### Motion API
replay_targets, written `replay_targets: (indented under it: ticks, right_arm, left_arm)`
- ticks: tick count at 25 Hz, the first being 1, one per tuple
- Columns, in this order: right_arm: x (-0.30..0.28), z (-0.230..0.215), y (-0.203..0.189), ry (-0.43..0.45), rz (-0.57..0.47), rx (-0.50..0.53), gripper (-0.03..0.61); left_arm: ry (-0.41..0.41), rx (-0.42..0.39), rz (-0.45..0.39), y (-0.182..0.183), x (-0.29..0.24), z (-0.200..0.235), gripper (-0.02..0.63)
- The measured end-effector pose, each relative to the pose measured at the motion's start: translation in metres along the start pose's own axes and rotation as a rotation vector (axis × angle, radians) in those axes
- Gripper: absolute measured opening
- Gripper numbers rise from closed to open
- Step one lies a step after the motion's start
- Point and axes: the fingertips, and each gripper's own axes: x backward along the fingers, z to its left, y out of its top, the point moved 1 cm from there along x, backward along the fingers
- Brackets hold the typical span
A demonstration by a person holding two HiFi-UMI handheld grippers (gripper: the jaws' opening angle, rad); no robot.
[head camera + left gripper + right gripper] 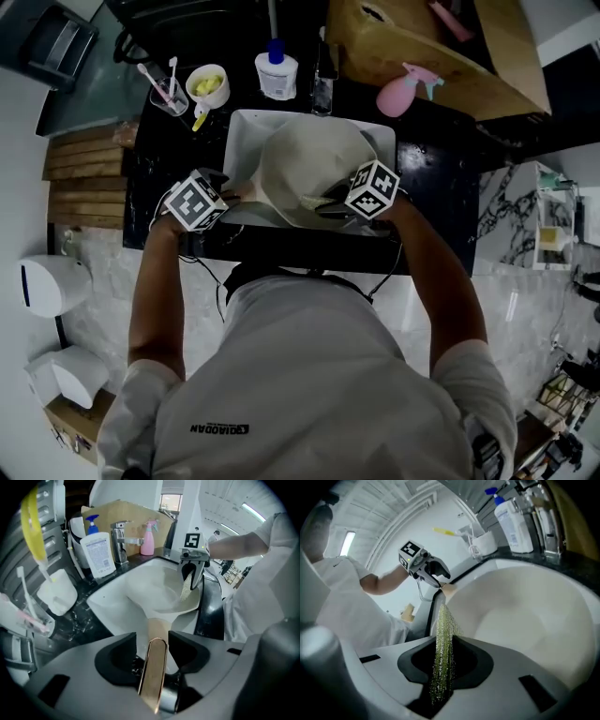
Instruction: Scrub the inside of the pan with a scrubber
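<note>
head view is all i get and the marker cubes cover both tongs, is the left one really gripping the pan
Observer: Yes. The left gripper view shows the left gripper with its tongs shut on the pan's copper-coloured handle.
Operator: and the right, got the scrubber
Observer: The right gripper is shut on a yellow-green mesh scrubber, held edge-on, its free end by the rim of the white pan. Whether it touches the pan, I cannot tell.

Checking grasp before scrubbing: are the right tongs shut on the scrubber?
Shut. The right tongs pinch the yellow-green mesh scrubber, which sticks out toward the pan.
</note>
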Motion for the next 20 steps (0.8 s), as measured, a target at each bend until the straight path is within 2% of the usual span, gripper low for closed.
replay_targets:
  ticks: [5,9,12,16,20]
  right_arm:
    - [0.033,0.005,0.012,-0.192,-0.161,0.046,0.091]
    - [0.056,0.017,0.02,-0.332,-0.293,0.025,0.091]
    - [0.07,0.029,0.018,-0.421,-0.387,-0.001,0.091]
    - [0.089,0.044,0.01,-0.519,-0.503,-0.057,0.091]
    - [0.105,0.068,0.006,-0.545,-0.632,-0.117,0.089]
  left_arm:
    - [0.104,0.023,-0.086,0.019,0.033,-0.012,0.222]
    - [0.145,0.135,-0.271,0.049,0.055,-0.034,0.214]
    - [0.156,0.204,-0.377,0.066,0.056,-0.057,0.164]
    - [0.204,0.23,-0.437,0.079,0.049,-0.086,0.083]
    - [0.255,0.287,-0.504,0.086,0.046,-0.105,0.015]
